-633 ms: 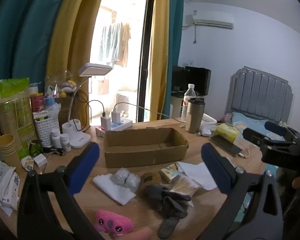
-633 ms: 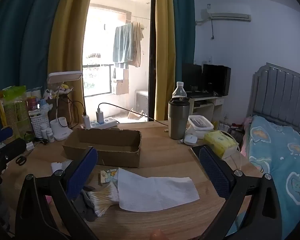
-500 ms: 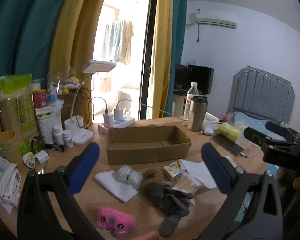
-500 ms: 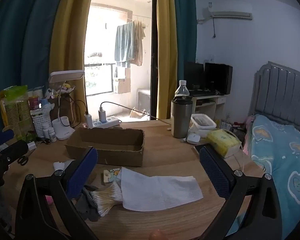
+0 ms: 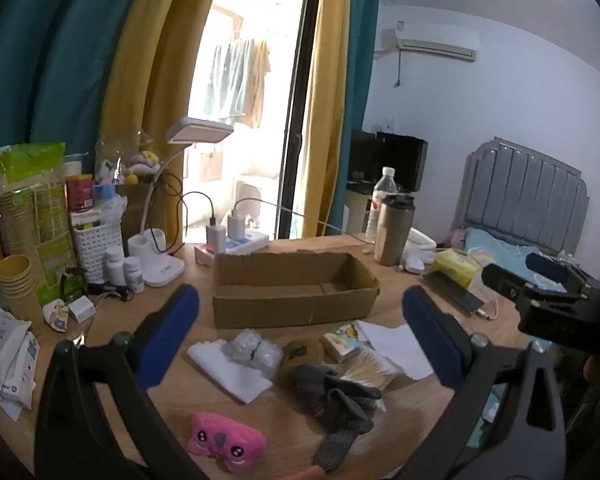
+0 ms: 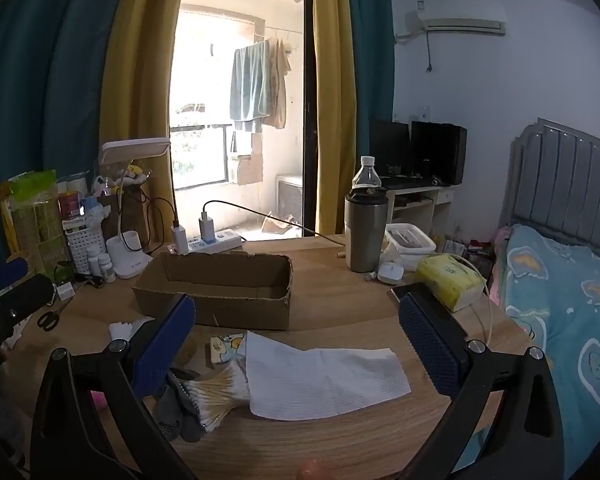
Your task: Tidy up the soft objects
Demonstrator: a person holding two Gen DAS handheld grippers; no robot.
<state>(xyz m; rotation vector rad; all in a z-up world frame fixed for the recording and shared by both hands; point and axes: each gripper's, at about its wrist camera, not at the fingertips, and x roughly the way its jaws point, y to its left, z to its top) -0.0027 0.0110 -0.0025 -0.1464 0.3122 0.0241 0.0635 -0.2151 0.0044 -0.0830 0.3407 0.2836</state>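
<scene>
Cardboard box now sits closer at 12 o'clock; both views have crept forward. Left tool and right tool wide, empty. Nothing boxed yet.

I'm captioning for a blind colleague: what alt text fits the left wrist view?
Open left gripper hovers over a wooden table strewn with a pink plush toy, grey socks and cotton swabs, before an empty cardboard box.

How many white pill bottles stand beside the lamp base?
2: pill bottles and side by side, left of the lamp base, before the white basket. Clutter may hide others.
</scene>
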